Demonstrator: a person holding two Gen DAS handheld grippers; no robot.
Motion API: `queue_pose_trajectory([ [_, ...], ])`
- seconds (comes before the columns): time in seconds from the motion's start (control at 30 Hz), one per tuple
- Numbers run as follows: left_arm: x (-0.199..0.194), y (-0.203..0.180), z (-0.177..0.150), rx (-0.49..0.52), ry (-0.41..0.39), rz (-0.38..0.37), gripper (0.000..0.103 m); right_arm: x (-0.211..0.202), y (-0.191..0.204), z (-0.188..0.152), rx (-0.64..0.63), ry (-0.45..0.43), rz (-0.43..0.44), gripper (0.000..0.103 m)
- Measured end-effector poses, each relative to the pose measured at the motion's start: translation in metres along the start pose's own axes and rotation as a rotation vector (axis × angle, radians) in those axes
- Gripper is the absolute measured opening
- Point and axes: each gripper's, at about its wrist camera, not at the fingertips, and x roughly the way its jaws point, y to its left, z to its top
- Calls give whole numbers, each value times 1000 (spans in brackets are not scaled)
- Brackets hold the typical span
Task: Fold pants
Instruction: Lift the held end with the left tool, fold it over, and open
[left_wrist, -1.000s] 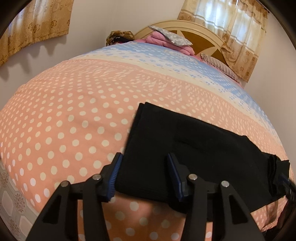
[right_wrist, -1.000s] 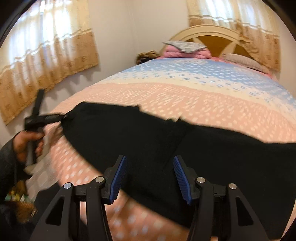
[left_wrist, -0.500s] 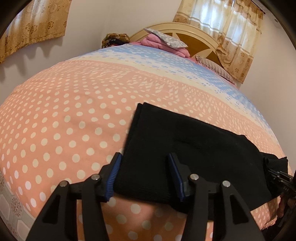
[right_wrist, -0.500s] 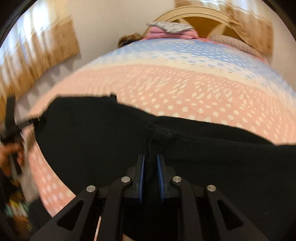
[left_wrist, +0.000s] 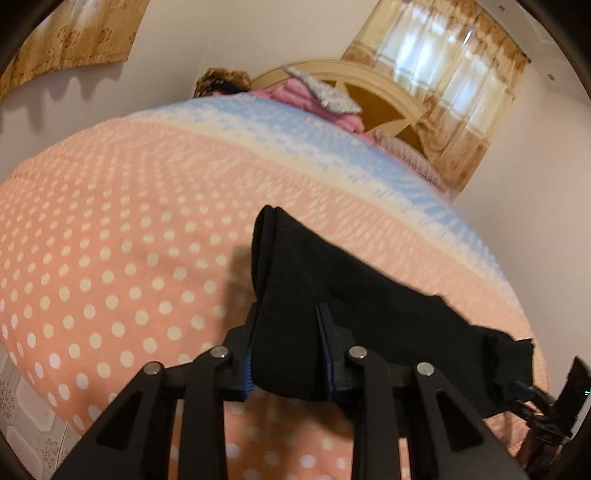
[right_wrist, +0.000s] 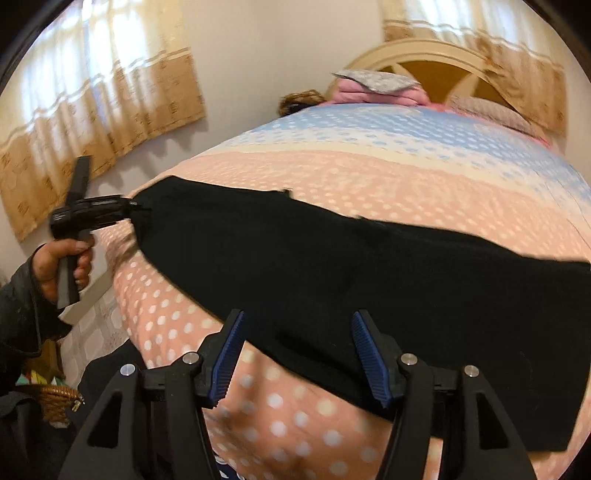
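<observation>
Slippage threatens: the left gripper (left_wrist: 286, 349) is closing on the end of the pants (left_wrist: 369, 295) stretched across the bed (left_wrist: 110, 240), while the right gripper (right_wrist: 295, 354) is opening, jaws clear, leaving that side unsupported.

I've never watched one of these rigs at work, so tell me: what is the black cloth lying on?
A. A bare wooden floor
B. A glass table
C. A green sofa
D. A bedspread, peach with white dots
D: the black pants lie spread across the bedspread, peach with white dots and turning blue toward the headboard; the left gripper has one end of the cloth bunched between its closing jaws.
</observation>
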Motion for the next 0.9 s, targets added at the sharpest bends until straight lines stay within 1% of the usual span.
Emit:
queue_pose_trajectory([
  [0.1, -16, -14, 7, 6, -37, -50, 28, -10, -18, 0, 76, -13, -10, 61],
  [0.17, -26, -28, 11, 16, -61, -96, 28, -19, -32, 0, 125, -29, -41, 61],
  [0.33, -46, -74, 17, 75, -101, -195, 27, -39, -64, -10, 233, -49, -110, 61],
  [0.37, -51, -88, 19, 86, -108, -227, 27, -43, -71, -12, 252, -54, -121, 61],
  [0.47, -57, -118, 24, 126, -122, -293, 26, -54, -89, -20, 315, -77, -136, 61],
  [0.53, -61, -146, 27, 167, -124, -344, 26, -61, -100, -23, 351, -93, -150, 61],
  [0.6, -61, -164, 30, 197, -124, -372, 26, -71, -110, -25, 394, -126, -161, 61],
  [0.63, -60, -180, 31, 215, -119, -399, 26, -74, -113, -25, 406, -137, -165, 61],
  [0.67, -60, -186, 29, 224, -113, -421, 26, -79, -117, -26, 419, -154, -174, 61],
  [0.77, -52, -221, 25, 270, -87, -471, 26, -91, -126, -27, 452, -193, -193, 61],
  [0.9, -39, -262, 16, 314, -36, -526, 26, -101, -140, -32, 478, -217, -223, 61],
])
